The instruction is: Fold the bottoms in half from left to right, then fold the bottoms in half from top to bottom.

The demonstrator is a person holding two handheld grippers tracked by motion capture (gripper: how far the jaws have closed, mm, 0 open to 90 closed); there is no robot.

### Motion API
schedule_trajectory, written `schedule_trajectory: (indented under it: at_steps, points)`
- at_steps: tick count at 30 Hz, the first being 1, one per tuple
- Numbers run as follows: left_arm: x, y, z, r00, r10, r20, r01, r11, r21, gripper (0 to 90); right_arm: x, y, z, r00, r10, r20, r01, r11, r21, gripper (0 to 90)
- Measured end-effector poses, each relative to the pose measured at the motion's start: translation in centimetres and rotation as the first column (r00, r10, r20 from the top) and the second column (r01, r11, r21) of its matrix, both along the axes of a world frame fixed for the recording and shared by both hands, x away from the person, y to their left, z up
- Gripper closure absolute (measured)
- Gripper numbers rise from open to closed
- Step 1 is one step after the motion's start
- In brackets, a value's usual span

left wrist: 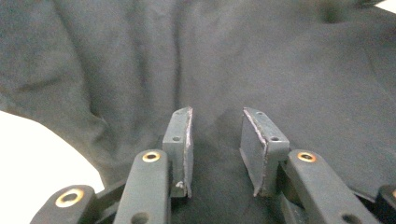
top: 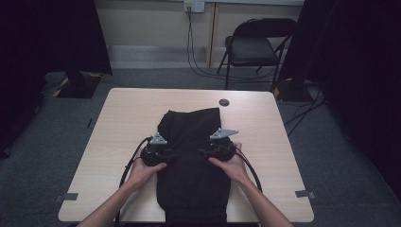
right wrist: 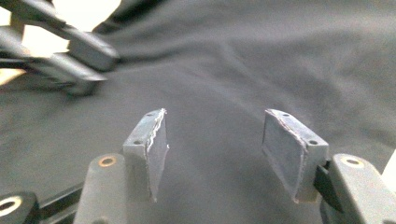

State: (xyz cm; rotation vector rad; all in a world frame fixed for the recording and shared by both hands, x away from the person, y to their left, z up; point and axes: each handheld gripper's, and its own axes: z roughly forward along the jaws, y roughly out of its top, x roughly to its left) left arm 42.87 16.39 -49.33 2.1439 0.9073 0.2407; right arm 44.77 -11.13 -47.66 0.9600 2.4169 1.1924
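One black garment (top: 191,156) lies on a light wooden table (top: 118,127), in the lower middle of the high view, running from just below the table's centre down past its near edge. Two hands come up from the bottom of that view, each with one gripper resting on the cloth: the left gripper (top: 165,153) at the garment's left edge, the right gripper (top: 205,152) on its right half. The two point toward each other across the middle of the cloth and stand near but apart.

In the left gripper view the left gripper (left wrist: 215,154) holds its jaws apart with a narrow gap; dark cloth lies between and beneath them, and whether the pads already press it cannot be told. Bare table shows pale at the lower left of that view. In the right gripper view the right gripper (right wrist: 224,158) has its jaws set wider, spread over flat cloth with nothing clamped. The other gripper's jaws show blurred at the upper left there.

Around the work there is little in the way. One small dark round disc (top: 224,102) sits on the table just above the garment's top right corner. One black folding chair (top: 255,47) stands beyond the table at the upper right, with cables (top: 191,52) hanging down the wall beside it. Two pieces of grey tape (top: 70,196) mark the table's lower corners. Dark curtains (top: 47,33) fill both upper sides.
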Motion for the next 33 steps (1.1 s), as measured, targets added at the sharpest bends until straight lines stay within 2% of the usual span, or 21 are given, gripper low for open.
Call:
schedule_trajectory:
  at_steps: [2, 4, 5, 6, 8, 10, 13, 15, 19, 22, 24, 26, 28, 30, 31, 32, 33]
  points:
    - [-0.3, -0.2, 0.0, 0.9998, -0.018, 0.012, 0.018, 0.9997, 0.018, 62.3, 0.9, 0.3, -0.7, 0.9998, -0.019, -0.005, 0.019, 0.999, -0.031, 39.6]
    - [-0.7, -0.5, 0.3, 0.9999, -0.011, -0.001, 0.011, 0.9987, 0.05, 62.3, 1.1, 0.6, -1.3, 0.9992, -0.035, -0.022, 0.033, 0.998, -0.054, 39.9]
    - [-0.9, -0.7, 0.5, 0.9992, -0.027, -0.029, 0.028, 0.9988, 0.039, 62.3, 0.9, 0.7, -1.6, 0.9989, -0.033, -0.033, 0.03, 0.997, -0.066, 39.9]
    - [-1.0, -0.7, 0.6, 0.9985, -0.04, -0.036, 0.041, 0.9987, 0.03, 62.8, 0.7, 0.8, -1.9, 0.9989, -0.019, -0.043, 0.016, 0.998, -0.068, 38.9]
    - [-1.2, -0.7, 0.8, 0.9981, -0.055, -0.027, 0.056, 0.9983, 0.017, 63.2, 0.1, 0.7, -2.2, 0.9995, -0.016, -0.027, 0.014, 0.998, -0.059, 38.8]
    - [-1.1, -0.6, 1.1, 0.9983, -0.057, -0.015, 0.056, 0.9982, -0.018, 61.8, -0.7, 0.5, -2.3, 0.9998, 0.005, -0.02, -0.006, 0.999, -0.054, 38.7]
    - [-0.7, -0.4, 1.0, 0.9996, -0.028, 0.002, 0.028, 0.9995, -0.017, 59.3, -2.1, -0.1, -2.4, 0.999, 0.042, -0.015, -0.042, 0.998, -0.045, 38.7]
    - [-0.6, -0.4, 0.8, 0.9999, -0.011, 0.005, 0.011, 0.9999, 0.002, 58.0, -3.0, -0.5, -2.4, 0.9971, 0.071, -0.03, -0.072, 0.997, -0.036, 38.7]
    - [-0.8, -0.6, 0.8, 0.9997, -0.021, 0.01, 0.021, 0.9997, 0.015, 56.8, -4.9, -1.2, -2.4, 0.9934, 0.104, -0.048, -0.105, 0.994, -0.004, 38.9]
    - [-1.0, -0.9, 0.4, 0.9993, -0.036, -0.002, 0.036, 0.9987, 0.036, 56.7, -6.5, -1.0, -2.3, 0.9886, 0.147, -0.035, -0.148, 0.988, -0.046, 38.8]
    - [-1.6, -1.1, 0.1, 0.9987, -0.045, 0.023, 0.045, 0.9982, 0.04, 56.4, -7.2, -1.0, -2.2, 0.986, 0.162, -0.039, -0.164, 0.985, -0.056, 38.8]
    - [-2.0, -1.3, 0.1, 0.9984, -0.05, 0.027, 0.049, 0.9979, 0.042, 56.4, -7.7, -0.9, -2.0, 0.9839, 0.173, -0.044, -0.176, 0.981, -0.076, 38.4]
    - [-2.2, -1.4, 0.2, 0.9981, -0.061, 0.001, 0.061, 0.9976, 0.033, 56.7, -7.6, -1.0, -1.9, 0.982, 0.178, -0.063, -0.182, 0.981, -0.062, 38.0]
    - [-2.2, -1.5, 0.3, 0.9969, -0.079, -0.004, 0.079, 0.9965, 0.026, 58.2, -7.3, -1.2, -1.8, 0.979, 0.186, -0.083, -0.19, 0.981, -0.044, 35.4]
    - [-2.1, -1.6, 0.4, 0.9958, -0.091, -0.002, 0.091, 0.9953, 0.032, 58.2, -7.0, -1.4, -1.7, 0.9796, 0.179, -0.092, -0.182, 0.983, -0.027, 33.6]
    - [-2.0, -1.7, 0.8, 0.9951, -0.098, 0.014, 0.098, 0.9947, 0.031, 58.5, -6.6, -1.6, -1.5, 0.9839, 0.159, -0.081, -0.161, 0.987, -0.018, 33.6]
    - [-1.8, -1.7, 1.3, 0.9958, -0.088, 0.026, 0.087, 0.9961, 0.011, 59.2, -6.2, -1.8, -1.1, 0.9869, 0.147, -0.068, -0.147, 0.989, -0.002, 33.6]
